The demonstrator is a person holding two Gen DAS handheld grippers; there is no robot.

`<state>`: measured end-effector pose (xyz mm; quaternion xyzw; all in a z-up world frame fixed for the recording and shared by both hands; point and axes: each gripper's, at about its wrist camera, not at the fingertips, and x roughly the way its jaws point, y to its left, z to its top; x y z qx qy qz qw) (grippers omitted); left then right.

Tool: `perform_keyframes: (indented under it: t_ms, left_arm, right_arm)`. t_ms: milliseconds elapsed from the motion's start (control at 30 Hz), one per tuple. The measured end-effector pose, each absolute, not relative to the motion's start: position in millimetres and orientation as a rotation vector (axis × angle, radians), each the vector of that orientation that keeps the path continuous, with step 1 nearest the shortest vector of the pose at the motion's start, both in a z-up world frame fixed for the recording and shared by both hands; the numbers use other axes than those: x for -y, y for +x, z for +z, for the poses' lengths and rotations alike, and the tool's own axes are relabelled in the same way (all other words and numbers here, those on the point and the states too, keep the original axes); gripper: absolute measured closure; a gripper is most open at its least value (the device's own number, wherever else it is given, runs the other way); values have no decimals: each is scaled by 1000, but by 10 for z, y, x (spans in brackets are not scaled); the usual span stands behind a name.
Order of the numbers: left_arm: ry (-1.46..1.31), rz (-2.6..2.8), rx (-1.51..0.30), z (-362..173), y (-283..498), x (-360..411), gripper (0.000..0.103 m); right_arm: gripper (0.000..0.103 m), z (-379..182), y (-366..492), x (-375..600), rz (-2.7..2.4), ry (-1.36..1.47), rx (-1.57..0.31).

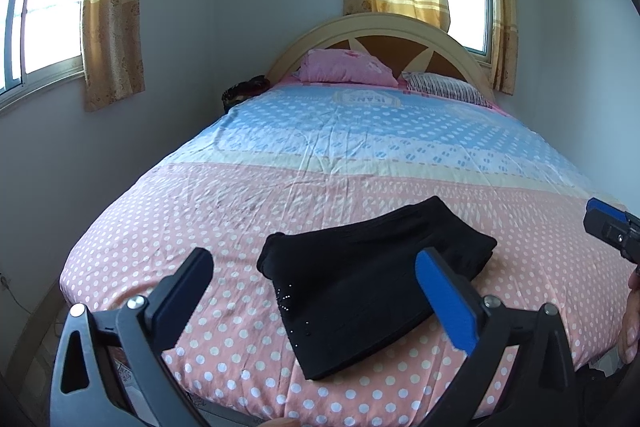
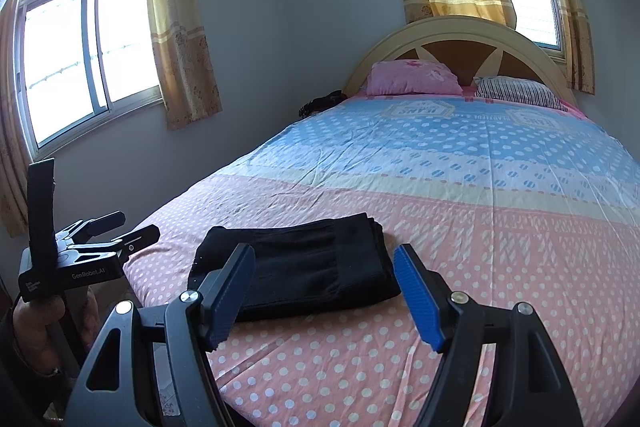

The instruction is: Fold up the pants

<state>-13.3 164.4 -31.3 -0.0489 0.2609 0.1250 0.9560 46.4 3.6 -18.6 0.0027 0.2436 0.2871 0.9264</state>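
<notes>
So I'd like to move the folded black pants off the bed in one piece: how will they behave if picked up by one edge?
The black pants are probably floppy: soft knit cloth in stacked layers, so one edge lifted would likely let the rest sag and unfold. They look light. Pushed, they'd likely bunch up on the wrinkled bedsheet rather than slide neatly.

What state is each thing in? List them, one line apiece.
black pants: folded into a compact stack, lying flat on the bed, held by neither gripper.
left gripper: open, empty.
right gripper: open, empty.
pink pillow: propped against the headboard.
striped pillow: lying flat.
curtains: drawn aside, windows uncovered.
</notes>
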Motion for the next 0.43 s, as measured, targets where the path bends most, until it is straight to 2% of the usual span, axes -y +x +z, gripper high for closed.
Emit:
perform_keyframes:
  t_ms: [433]
  left_arm:
    - [-74,273,-547,-390,-96,-1631,0]
  right_arm:
    - [30,-256,470,-39,584,3,-511]
